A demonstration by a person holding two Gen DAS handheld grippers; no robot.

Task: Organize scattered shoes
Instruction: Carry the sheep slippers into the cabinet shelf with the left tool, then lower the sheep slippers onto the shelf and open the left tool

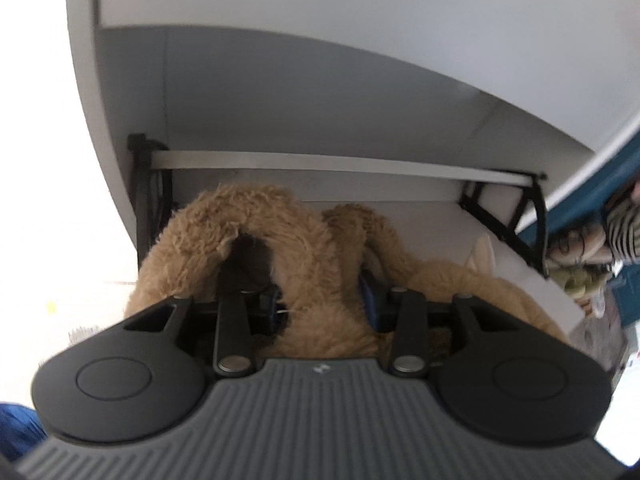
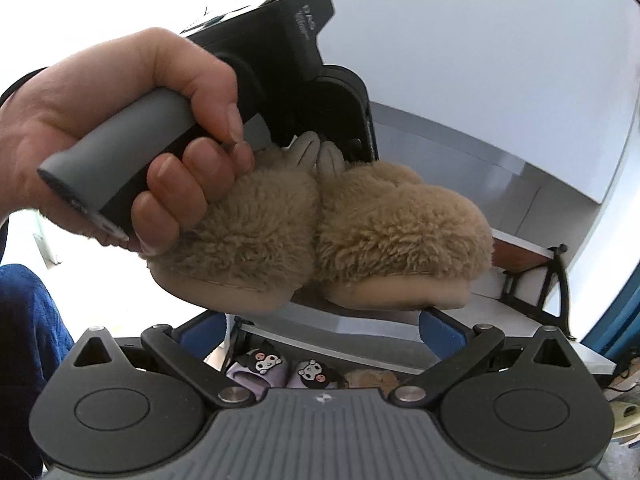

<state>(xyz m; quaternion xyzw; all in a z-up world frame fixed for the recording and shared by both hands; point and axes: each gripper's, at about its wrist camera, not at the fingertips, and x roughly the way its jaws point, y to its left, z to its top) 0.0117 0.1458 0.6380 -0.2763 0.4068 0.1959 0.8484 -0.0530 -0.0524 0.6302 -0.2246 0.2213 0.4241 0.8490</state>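
A pair of fuzzy tan slippers [image 1: 240, 232] fills the middle of the left wrist view. My left gripper [image 1: 322, 300] is shut on their inner walls, one blue pad inside each opening. They hang just over the white rack shelf [image 1: 520, 276], toes pointing inward. From the right wrist view the same slippers [image 2: 400, 216] show their pale soles above the shelf's front edge [image 2: 360, 322]. A hand [image 2: 120, 120] grips the left gripper's handle. My right gripper [image 2: 316, 334] stands open below them with nothing between its fingers.
On the lower shelf sit two purple slippers with cartoon faces [image 2: 264, 364] and another tan fuzzy shoe [image 2: 372, 380]. Black brackets [image 1: 528, 224] hold the shelf ends. Clutter [image 1: 580, 248] lies off to the right. A blue-clad leg [image 2: 24, 340] is at the left.
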